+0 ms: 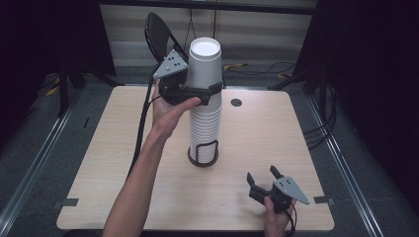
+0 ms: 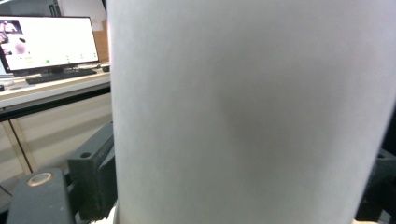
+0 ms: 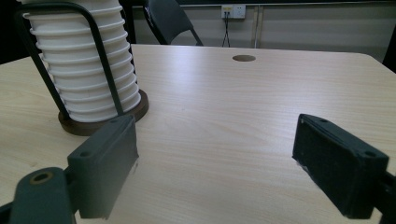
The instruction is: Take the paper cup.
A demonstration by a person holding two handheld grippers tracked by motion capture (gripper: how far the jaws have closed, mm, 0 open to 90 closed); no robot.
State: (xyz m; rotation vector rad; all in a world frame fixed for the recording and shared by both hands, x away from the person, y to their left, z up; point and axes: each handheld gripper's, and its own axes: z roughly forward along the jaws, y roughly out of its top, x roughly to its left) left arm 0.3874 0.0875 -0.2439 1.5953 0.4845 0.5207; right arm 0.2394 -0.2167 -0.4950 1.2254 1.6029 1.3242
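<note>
The left tongs are clamped around the top cup, a white paper cup held upright at the head of the cup stack, with one jaw on each side of its wall. From the left tongs' own camera that cup wall is right up against the lens, a dark jaw showing at either edge.

The stack stands near the middle of the bench, its lowest cups sitting in a dark round holder with a black wire hoop rising up its side. The person's left hand grips the tongs from the nine o'clock side of the stack.

The right tongs rest low at about five o'clock from the holder, well apart from it, jaws spread wide and gripping nothing. Their own camera looks across bare bench between the two open jaws, the ribbed stack off at ten o'clock.

A small round hole sits in the bench at one o'clock from the holder. A black chair stands beyond the far edge.
</note>
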